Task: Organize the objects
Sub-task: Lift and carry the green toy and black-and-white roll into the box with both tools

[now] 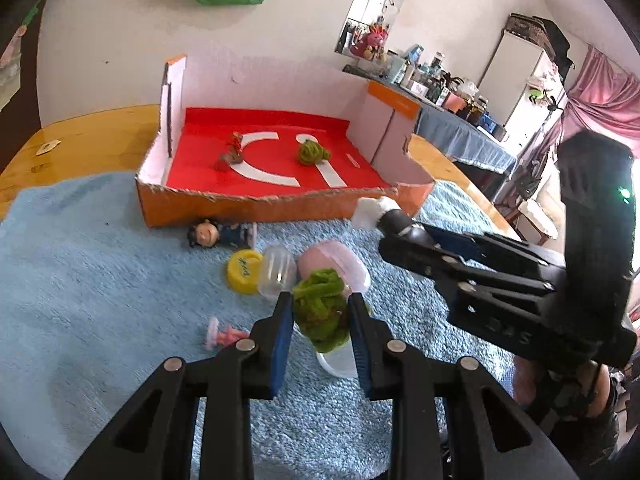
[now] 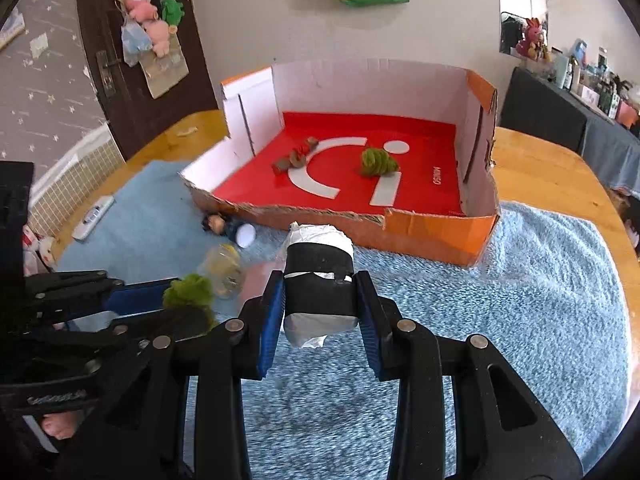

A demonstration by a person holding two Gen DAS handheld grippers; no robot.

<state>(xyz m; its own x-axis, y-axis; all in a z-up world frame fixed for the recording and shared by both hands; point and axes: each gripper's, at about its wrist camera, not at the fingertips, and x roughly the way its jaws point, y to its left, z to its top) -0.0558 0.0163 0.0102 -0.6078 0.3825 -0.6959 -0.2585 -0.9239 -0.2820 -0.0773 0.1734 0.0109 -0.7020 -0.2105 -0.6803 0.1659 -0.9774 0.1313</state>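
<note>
My left gripper (image 1: pixel 320 312) is shut on a fuzzy green bundle (image 1: pixel 320 312), held just above the blue towel (image 1: pixel 100 280). My right gripper (image 2: pixel 320 300) is shut on a black-and-white wrapped roll (image 2: pixel 320 284), lifted off the towel in front of the box. An orange cardboard box (image 1: pixel 256 210) with a red floor stands at the back; inside lie another green bundle (image 1: pixel 312 152) and a small red-brown toy (image 1: pixel 232 152). In the left wrist view the right gripper (image 1: pixel 384 216) reaches in from the right with the roll (image 1: pixel 372 212).
On the towel lie a small doll (image 1: pixel 218 234), a yellow cap (image 1: pixel 244 270), a clear capsule (image 1: pixel 278 272), a pink capsule (image 1: pixel 336 264), a pink figure (image 1: pixel 224 334) and a white cup (image 1: pixel 340 360). A remote (image 2: pixel 94 216) lies left. The wooden table (image 2: pixel 552 176) surrounds the towel.
</note>
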